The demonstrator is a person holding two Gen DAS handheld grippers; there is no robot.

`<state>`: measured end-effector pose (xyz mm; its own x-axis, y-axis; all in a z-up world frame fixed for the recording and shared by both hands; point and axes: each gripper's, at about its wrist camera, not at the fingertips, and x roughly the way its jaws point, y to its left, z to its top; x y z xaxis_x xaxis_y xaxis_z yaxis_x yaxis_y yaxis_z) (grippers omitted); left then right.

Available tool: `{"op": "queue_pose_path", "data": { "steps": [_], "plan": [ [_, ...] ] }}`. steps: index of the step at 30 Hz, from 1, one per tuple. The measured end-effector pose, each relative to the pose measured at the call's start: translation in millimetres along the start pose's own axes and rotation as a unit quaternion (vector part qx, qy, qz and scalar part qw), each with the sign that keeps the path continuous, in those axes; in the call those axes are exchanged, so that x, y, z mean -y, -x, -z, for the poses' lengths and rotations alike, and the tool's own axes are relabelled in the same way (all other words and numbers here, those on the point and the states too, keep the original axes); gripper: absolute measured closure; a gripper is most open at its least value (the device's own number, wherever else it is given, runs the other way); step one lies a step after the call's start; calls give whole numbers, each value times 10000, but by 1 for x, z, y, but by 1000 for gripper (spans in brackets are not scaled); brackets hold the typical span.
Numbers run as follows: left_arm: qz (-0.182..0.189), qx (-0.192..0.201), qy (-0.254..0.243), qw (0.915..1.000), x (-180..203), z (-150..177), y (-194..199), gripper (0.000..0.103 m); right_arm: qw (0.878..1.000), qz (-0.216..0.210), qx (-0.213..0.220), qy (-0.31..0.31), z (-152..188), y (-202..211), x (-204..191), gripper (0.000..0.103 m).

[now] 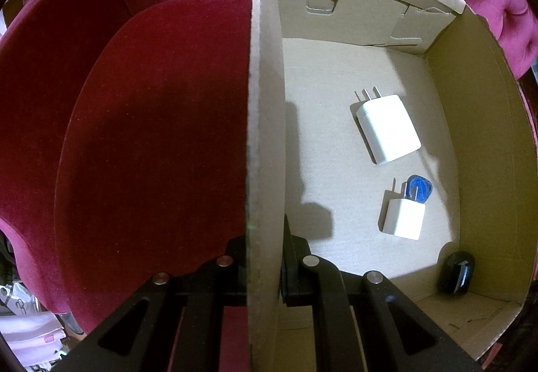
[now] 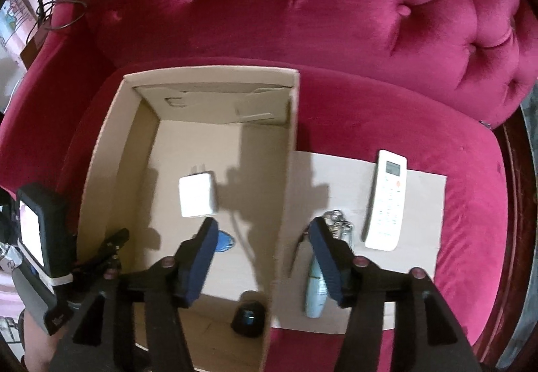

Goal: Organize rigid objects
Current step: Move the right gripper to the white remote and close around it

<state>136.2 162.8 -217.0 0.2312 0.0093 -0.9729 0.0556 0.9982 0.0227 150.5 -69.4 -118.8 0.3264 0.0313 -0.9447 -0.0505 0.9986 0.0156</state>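
Note:
An open cardboard box (image 2: 101, 150) sits on a red velvet sofa. My left gripper (image 1: 264, 257) is shut on the box's left wall (image 1: 264, 136), one finger on each side. Inside lie a large white charger (image 1: 388, 130), a small white charger (image 1: 401, 217), a blue key tag (image 1: 418, 189) and a small black object (image 1: 457, 273). My right gripper (image 2: 262, 234) is open above the box's right wall (image 2: 285, 187). On a cardboard flap (image 2: 423, 210) to the right lie a white remote (image 2: 386, 200), a key bunch (image 2: 339, 220) and a pale tube (image 2: 314, 291).
The sofa's tufted back (image 2: 336, 2) rises behind the box, and the red seat cushion (image 1: 151, 136) spreads to its left. The left gripper's handle with a lit screen (image 2: 33, 231) shows at the left edge of the right wrist view.

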Motion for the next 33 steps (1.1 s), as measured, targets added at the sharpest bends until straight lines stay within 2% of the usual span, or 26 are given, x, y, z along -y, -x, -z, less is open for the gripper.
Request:
{"op": "queue_pose_path", "data": {
  "steps": [2, 6, 13, 22, 33],
  "plan": [
    [-2, 1, -1, 10000, 0, 1, 0, 93, 10000, 57, 33, -63, -2, 2, 9, 35],
    [-17, -1, -22, 10000, 2, 1, 0, 93, 9997, 148, 35, -180, -4, 2, 27, 16],
    [-9, -1, -12, 10000, 2, 0, 0, 93, 9991, 275, -30, -313, -8, -4, 61, 4],
    [-14, 0, -10, 10000, 1, 0, 1, 93, 9972, 557, -68, -499, -11, -28, 103, 0],
    [-60, 2, -33, 10000, 3, -1, 1, 93, 9954, 621, -407, -614, -7, -83, 140, 1]
  ]
}}
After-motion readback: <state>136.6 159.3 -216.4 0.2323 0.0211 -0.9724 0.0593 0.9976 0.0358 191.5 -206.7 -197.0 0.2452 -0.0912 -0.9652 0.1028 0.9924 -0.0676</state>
